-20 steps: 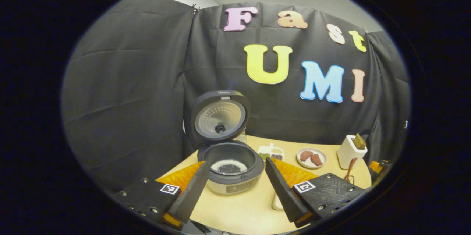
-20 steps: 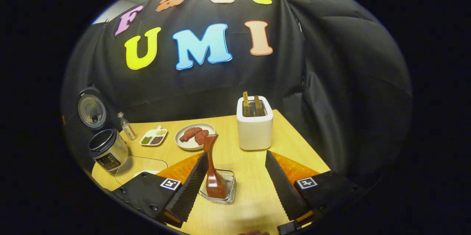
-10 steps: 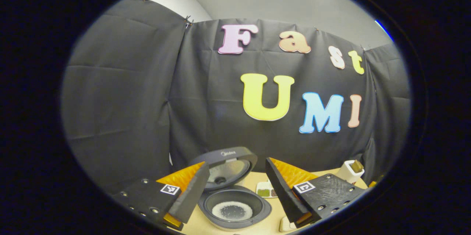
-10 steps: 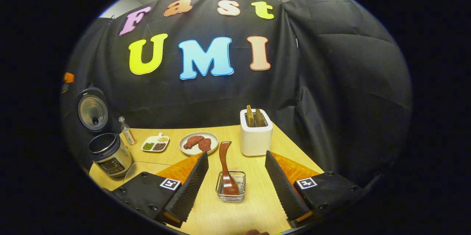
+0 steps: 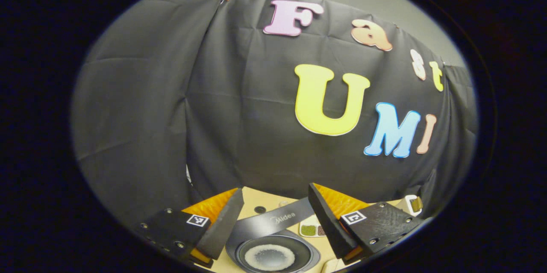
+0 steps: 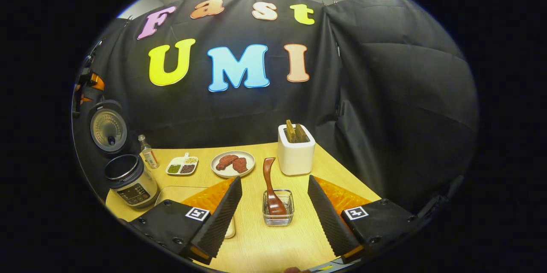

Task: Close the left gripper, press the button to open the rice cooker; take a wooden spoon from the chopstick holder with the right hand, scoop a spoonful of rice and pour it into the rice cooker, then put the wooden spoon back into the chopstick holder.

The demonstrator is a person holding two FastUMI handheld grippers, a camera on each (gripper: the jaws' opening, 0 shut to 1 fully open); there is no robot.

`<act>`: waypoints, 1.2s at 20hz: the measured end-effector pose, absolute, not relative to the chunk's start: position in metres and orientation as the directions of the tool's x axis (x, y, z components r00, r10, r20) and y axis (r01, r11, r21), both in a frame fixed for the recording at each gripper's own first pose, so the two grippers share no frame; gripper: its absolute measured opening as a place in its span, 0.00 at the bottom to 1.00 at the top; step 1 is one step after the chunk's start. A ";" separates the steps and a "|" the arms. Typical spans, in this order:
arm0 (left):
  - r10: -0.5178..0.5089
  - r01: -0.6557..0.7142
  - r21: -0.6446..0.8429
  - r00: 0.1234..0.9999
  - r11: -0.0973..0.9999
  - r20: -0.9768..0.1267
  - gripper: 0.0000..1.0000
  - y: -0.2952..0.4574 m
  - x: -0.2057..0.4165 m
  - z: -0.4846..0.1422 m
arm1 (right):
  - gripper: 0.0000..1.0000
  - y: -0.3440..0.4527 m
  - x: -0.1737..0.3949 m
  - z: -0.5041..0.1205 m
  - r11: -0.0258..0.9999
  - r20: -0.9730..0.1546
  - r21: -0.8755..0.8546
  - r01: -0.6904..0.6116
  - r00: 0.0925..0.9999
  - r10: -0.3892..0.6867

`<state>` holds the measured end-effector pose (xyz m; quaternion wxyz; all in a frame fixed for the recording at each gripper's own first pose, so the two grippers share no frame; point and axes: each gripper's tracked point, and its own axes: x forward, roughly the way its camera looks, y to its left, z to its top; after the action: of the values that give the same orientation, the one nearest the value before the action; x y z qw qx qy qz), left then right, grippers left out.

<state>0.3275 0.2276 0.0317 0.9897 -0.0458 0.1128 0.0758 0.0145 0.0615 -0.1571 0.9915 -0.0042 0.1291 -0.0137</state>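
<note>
The rice cooker (image 6: 130, 181) stands open at the table's left, its lid (image 6: 107, 125) raised. My left gripper (image 5: 275, 190) hovers open just above it; the pot with white rice (image 5: 267, 258) lies below its fingers and the lid (image 5: 273, 221) right behind them. The wooden spoon (image 6: 268, 170) stands upright in the wire chopstick holder (image 6: 278, 215). My right gripper (image 6: 274, 179) is open, with the holder ahead between its two fingers, which touch neither holder nor spoon.
On the wooden table (image 6: 256, 247) are a small bottle (image 6: 147, 153), a divided dish of grains (image 6: 181, 165), a plate with meat (image 6: 233, 164) and a white toaster (image 6: 295, 153). A clear tray (image 6: 175, 192) lies by the cooker. Black cloth walls close the back and right.
The left gripper has moved in over the open cooker and tilted up. The right gripper has drawn back from the holder, which now sits centred between its fingers.
</note>
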 end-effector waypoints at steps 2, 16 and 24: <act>0.130 -0.174 -0.132 0.949 0.976 -0.287 0.96 0.235 0.344 0.010 | 0.98 0.058 0.010 -0.161 0.999 -0.262 0.007 0.052 0.964 -0.048; -0.037 -0.178 -0.293 0.798 0.939 -0.602 0.99 0.178 0.289 -0.088 | 0.98 0.060 0.018 -0.183 0.999 -0.309 0.049 -0.018 0.950 0.033; -0.035 -0.135 -0.171 0.677 0.976 -0.735 0.99 0.139 0.246 -0.178 | 0.98 0.043 0.025 -0.192 0.997 -0.329 0.051 -0.060 0.941 0.073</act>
<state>0.2464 0.1388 -0.1784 0.9096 -0.1060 0.4007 0.0276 0.0246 0.0433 -0.1919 0.9850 0.0202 0.1677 0.0338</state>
